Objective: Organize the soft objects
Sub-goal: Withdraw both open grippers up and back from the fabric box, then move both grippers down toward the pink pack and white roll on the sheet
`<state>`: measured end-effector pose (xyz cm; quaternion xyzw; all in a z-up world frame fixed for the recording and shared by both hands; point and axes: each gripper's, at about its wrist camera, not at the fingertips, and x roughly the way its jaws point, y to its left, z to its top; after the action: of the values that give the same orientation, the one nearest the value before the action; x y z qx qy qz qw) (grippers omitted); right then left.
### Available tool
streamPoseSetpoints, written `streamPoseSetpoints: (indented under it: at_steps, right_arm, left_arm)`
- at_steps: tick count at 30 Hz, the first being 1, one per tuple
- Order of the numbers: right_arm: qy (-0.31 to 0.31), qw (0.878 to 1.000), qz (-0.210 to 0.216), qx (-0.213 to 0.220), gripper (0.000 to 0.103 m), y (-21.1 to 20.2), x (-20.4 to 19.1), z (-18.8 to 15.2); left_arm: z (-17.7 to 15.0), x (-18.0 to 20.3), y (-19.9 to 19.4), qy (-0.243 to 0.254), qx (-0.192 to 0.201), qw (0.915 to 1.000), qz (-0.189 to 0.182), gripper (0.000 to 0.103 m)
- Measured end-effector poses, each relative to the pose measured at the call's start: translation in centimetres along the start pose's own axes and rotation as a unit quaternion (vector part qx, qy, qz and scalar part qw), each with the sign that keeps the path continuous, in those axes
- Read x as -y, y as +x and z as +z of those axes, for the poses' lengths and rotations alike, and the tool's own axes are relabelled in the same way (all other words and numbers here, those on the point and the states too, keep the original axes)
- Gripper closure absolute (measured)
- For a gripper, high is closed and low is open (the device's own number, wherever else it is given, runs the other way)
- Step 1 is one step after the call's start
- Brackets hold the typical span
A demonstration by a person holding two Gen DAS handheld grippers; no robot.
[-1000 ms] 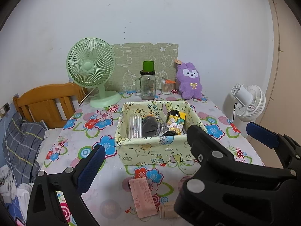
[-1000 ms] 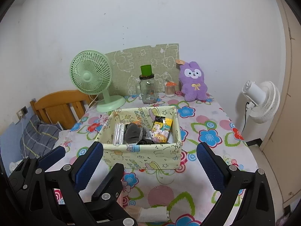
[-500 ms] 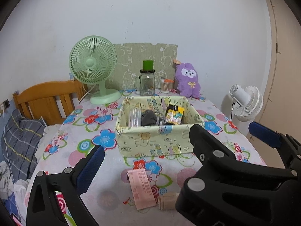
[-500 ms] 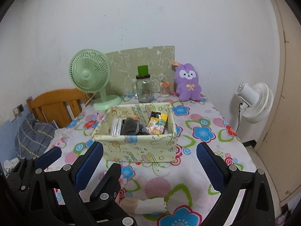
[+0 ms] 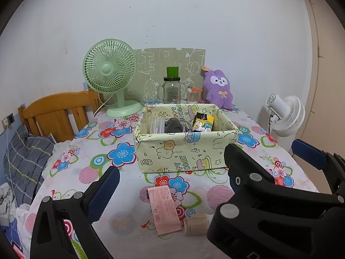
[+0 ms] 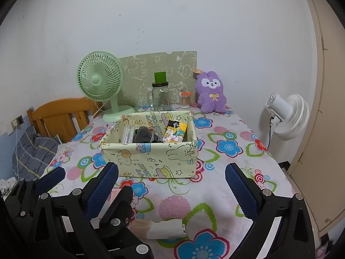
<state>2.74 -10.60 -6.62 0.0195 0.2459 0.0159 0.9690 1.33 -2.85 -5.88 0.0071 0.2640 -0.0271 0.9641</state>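
A table draped in a thin cloth [image 6: 226,196] printed with blue, red and pink flowers carries a rectangular fabric box [image 5: 185,151] of pale yellow-green cotton with cartoon animals, its walls soft and slightly bowed, standing near the middle of the surface. Inside it sit a clear ribbed plastic pack [image 5: 157,125] at the left, a crumpled dark grey cloth [image 5: 173,125] in the middle and a glossy black-and-yellow snack packet [image 5: 203,122] leaning at the right. Toward the near edge of the table lies a flat pink paper packet [image 5: 165,209], oblong and printed, and just beside its right corner a short beige roll [image 5: 196,223] of soft bandage-like material; in the right wrist view the roll [image 6: 159,227] lies on its side with a loose white wrap at one end. Along the far edge stand a mint-green plastic fan [image 5: 110,73] with a round wire-like grille, a glass jar [image 5: 171,89] topped by a green cylinder, a small clear tub of cotton swabs [image 5: 194,95] and a fluffy purple plush rabbit [image 5: 218,89], all before a flat green printed board [image 5: 170,64]. The left gripper [image 5: 170,183] hangs over the near edge, its black fingers with blue dimpled pads spread wide and holding nothing. The right gripper [image 6: 172,187] is likewise spread wide and empty, above the roll. A white floor fan [image 6: 286,113] stands off the right edge, a wooden headboard [image 5: 56,114] off the left.
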Motion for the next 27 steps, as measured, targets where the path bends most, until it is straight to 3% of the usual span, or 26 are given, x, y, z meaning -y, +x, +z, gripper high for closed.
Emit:
streamPoseSetpoints:
  at_steps: [10, 18, 27]
  right_arm:
    - [0.017, 0.999, -0.013, -0.036, 0.002, 1.5, 0.3, -2.7]
    - [0.036, 0.996, -0.033, -0.075, 0.003, 3.2, 0.7, -5.1]
    - [0.049, 0.991, -0.035, -0.123, 0.014, 4.9, 0.4, -7.0]
  left_arm:
    - [-2.3, 0.2, 1.5, 0.012, -0.022, 0.9997, -0.003, 0.001]
    - [-4.5, 0.1, 3.0, 0.005, -0.05, 0.9985, 0.023, 0.001]
    - [-6.6, -0.5, 4.9, -0.009, -0.092, 0.9955, 0.022, 0.001]
